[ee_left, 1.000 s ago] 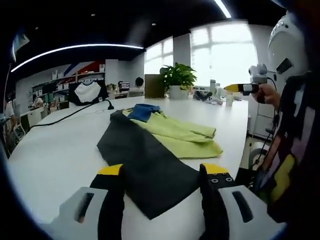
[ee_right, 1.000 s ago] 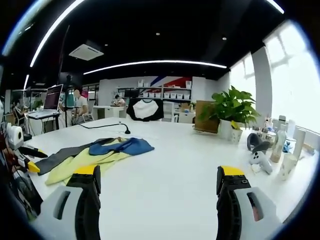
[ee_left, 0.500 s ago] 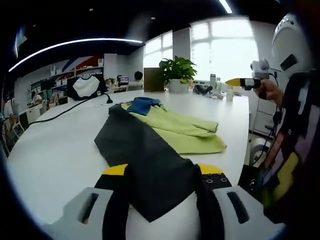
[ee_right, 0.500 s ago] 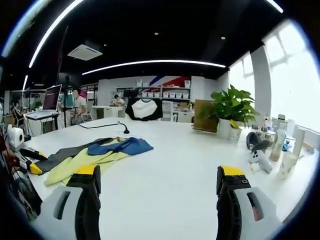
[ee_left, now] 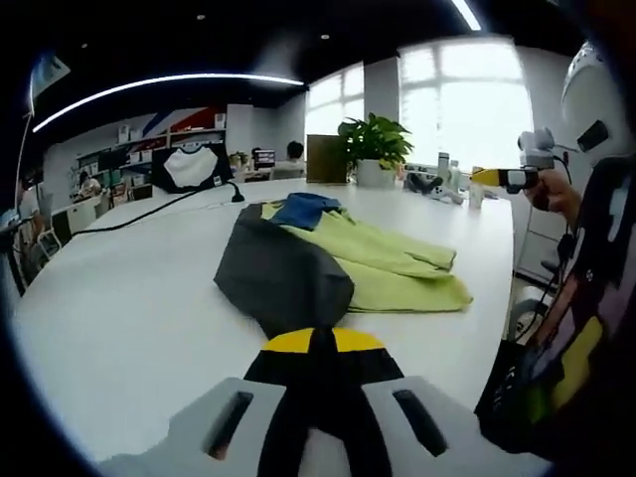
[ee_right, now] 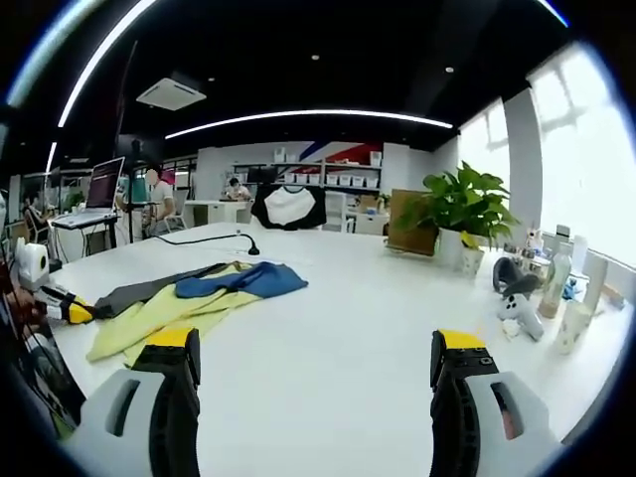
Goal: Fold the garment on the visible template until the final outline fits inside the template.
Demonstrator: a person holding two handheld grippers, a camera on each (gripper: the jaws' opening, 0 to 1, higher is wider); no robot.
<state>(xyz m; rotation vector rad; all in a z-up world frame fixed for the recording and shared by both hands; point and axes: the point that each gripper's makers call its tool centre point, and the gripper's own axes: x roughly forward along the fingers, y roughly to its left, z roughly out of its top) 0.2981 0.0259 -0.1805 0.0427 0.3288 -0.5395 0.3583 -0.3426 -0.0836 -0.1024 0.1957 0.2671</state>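
Observation:
A yellow-green garment [ee_left: 393, 268] with a blue part [ee_left: 303, 210] lies on the white table [ee_left: 119, 298], partly over a dark grey cloth [ee_left: 283, 280]. My left gripper [ee_left: 313, 344] is shut on the near edge of the dark cloth, which bunches up toward the jaws. In the right gripper view the garment [ee_right: 174, 306] and its blue part [ee_right: 245, 281] lie at the left, and my right gripper [ee_right: 315, 350] is open over bare table with nothing between its fingers. The right gripper [ee_left: 499, 177] is held up at the right of the left gripper view.
A potted plant [ee_right: 452, 224] and a brown box stand at the table's far side. Cups, bottles and a white device [ee_right: 517, 313] sit at the right. A black cable [ee_left: 149, 214] runs across the table. A black-and-white shirt [ee_right: 288, 207] hangs behind. People sit at desks further back.
My left gripper has shut on the near edge of the dark cloth, and the cloth has gathered up toward the garment. The right gripper stays open and barely moves.

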